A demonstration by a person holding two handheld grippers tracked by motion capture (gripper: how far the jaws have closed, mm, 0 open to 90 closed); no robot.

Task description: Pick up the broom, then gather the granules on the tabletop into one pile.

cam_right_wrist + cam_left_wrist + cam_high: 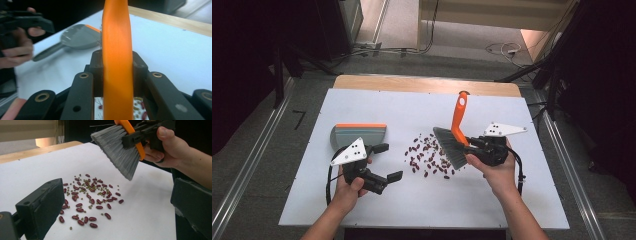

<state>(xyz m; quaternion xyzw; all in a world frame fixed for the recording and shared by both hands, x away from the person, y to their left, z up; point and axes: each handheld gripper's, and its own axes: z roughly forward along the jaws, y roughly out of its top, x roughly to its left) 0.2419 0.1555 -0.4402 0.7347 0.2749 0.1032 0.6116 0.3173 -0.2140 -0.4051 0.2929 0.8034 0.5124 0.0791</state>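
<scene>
At the left of a white table top (362,107), seen from above, a grey dustpan (358,135) with an orange front edge lies flat on the board, its handle running toward the person. Just in front of it the left gripper (388,162), held in the person's left hand (348,186), hovers with its jaws spread wide and nothing between them; the dustpan lies free, untouched by either jaw. In the left gripper view the two black jaws stand far apart at the bottom corners, framing the spill beyond them.

In the middle of the table lies a loose scatter of dark red beans (428,154), mixed with small green ones (103,193), spread on the white surface between the two grippers and clear of the dustpan.

To the right, a hand brush (454,140) with grey bristles and an orange handle is clamped in the right gripper (472,145), which the person's right hand (498,172) holds. The jaws press on either side of the handle near the brush head, as the right gripper view shows, with the orange handle (117,62) rising straight up between the black jaws. The handle slants up and away from the person. The bristles (117,150) point down toward the right edge of the beans, their tips raised off the table in the left gripper view.
</scene>
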